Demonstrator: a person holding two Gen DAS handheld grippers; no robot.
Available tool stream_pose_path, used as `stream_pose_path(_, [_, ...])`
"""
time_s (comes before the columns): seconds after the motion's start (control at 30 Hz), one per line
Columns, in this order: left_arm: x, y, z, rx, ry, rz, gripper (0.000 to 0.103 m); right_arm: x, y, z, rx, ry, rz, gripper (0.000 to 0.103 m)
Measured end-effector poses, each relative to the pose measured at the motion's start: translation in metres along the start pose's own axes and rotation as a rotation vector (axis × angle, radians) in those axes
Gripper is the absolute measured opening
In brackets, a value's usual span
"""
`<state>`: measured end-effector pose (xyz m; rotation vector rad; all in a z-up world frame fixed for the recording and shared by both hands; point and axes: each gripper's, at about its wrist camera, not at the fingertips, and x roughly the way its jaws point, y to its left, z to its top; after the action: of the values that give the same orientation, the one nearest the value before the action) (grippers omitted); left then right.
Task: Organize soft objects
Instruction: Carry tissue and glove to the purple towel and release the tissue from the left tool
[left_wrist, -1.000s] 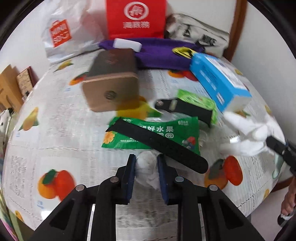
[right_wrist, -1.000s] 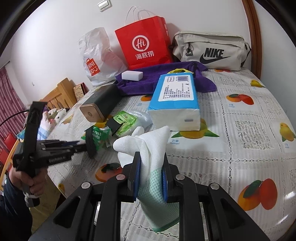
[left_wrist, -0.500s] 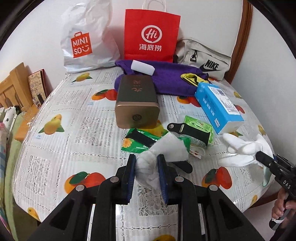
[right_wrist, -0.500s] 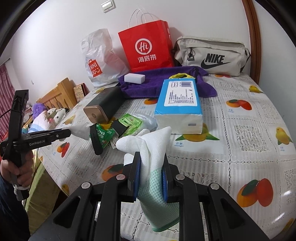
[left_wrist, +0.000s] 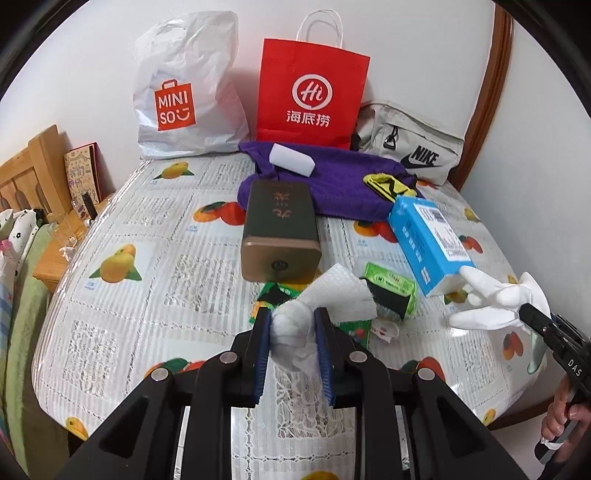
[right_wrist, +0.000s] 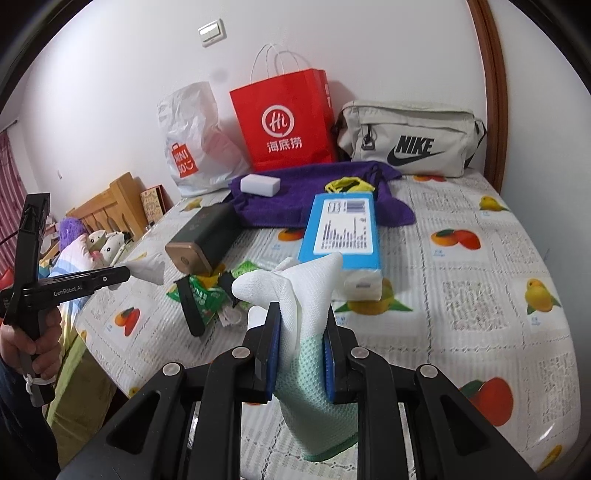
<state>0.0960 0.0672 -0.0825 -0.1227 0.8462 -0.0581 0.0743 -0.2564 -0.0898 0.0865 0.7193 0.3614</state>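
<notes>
Two soft items held above the worktop (left_wrist: 155, 258)

A crumpled tissue (left_wrist: 321, 302) is pinched by the left tongs (left_wrist: 293, 345), a limp glove (right_wrist: 299, 295) at its cuff by the right tongs (right_wrist: 301, 350); both seem light.

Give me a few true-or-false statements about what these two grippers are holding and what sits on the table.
1. The left gripper is shut on a white tissue. True.
2. The right gripper is empty. False: it is shut on a white glove with a pale green cuff.
3. A white block lies on the purple towel. True.
4. The red paper bag lies flat on the table. False: it stands upright against the wall.
5. The blue tissue pack sits inside the Nike bag. False: it lies on the table, in front of that bag.
</notes>
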Motion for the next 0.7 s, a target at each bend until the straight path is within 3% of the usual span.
stream_pose_path(0.33, [-0.002,0.004,0.031,-0.013,-0.033,0.013,0.023,-0.005,0.003,0.038,-0.031,-0.059,0.009,0.02])
stream_pose_path(0.7, [0.011,0.007,0.07,-0.013,-0.046,0.01,0.023,0.019,0.006,0.084,-0.074,-0.078,0.014,0.02])
